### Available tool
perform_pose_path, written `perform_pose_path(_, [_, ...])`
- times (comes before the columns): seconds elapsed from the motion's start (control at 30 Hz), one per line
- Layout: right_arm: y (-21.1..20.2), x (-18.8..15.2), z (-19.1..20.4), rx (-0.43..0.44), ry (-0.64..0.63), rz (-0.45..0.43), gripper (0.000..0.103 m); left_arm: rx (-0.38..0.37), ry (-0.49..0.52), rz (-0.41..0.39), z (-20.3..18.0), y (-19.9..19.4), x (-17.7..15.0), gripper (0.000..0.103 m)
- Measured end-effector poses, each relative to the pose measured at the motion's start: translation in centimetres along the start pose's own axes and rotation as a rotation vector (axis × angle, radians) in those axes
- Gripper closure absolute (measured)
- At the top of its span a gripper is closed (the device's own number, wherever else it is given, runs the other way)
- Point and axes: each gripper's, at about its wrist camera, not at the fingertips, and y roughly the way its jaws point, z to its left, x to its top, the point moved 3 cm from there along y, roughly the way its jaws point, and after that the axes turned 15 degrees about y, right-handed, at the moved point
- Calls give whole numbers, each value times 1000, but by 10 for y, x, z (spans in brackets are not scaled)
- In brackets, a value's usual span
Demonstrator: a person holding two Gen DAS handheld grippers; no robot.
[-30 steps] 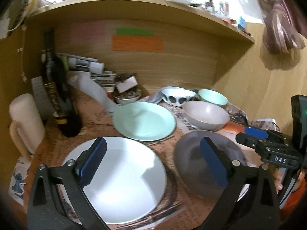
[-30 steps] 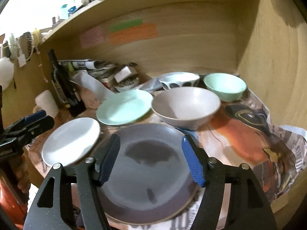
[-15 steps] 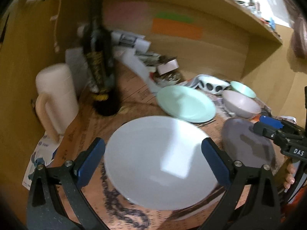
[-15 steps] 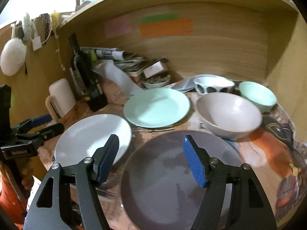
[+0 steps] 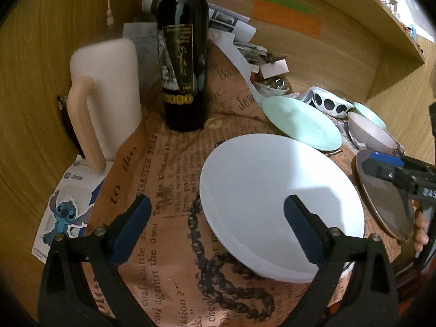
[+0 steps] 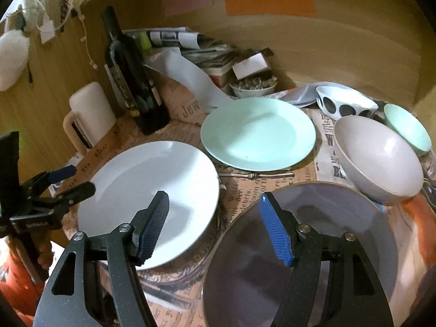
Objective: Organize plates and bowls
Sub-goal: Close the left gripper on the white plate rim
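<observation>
A white plate (image 5: 280,190) (image 6: 147,193) lies at the table's front left. A grey plate (image 6: 305,248) (image 5: 387,199) lies at the front right. A mint plate (image 6: 257,133) (image 5: 302,121) lies behind them. A grey-pink bowl (image 6: 378,158), a small mint bowl (image 6: 407,126) and a spotted white bowl (image 6: 343,105) stand at the right. My left gripper (image 5: 216,227) is open and empty over the white plate's left edge. My right gripper (image 6: 214,226) is open and empty above the gap between the white and grey plates.
A dark wine bottle (image 5: 184,54) and a cream jug (image 5: 105,95) stand at the left by the wooden wall. Papers, a small dish of bits (image 6: 253,85) and a box fill the back. A fork (image 6: 256,175) lies between the plates. Printed paper covers the table.
Both grippers have swung left. The left one has moved in lower, toward the white plate's left edge and the bottle. Both stay open. No dish has moved.
</observation>
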Motion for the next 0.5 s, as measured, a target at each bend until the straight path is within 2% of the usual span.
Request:
perform_pose_path(0.23, [22,4,1,-40,-29,76,46,-65,-42,39,9,14,-6,22])
perform_pose_path(0.33, [27,6,2,-55,-42,80,51,-66,-42,52,10,19,-6,27])
perform_pose_path(0.43, [32,7,3,-44,-34,106,62,-84,-44,65,13,23,-7,39])
perform_pose_path(0.5, [38,7,5,-49,-43,123,65,-103,-47,71,14,25,-7,47])
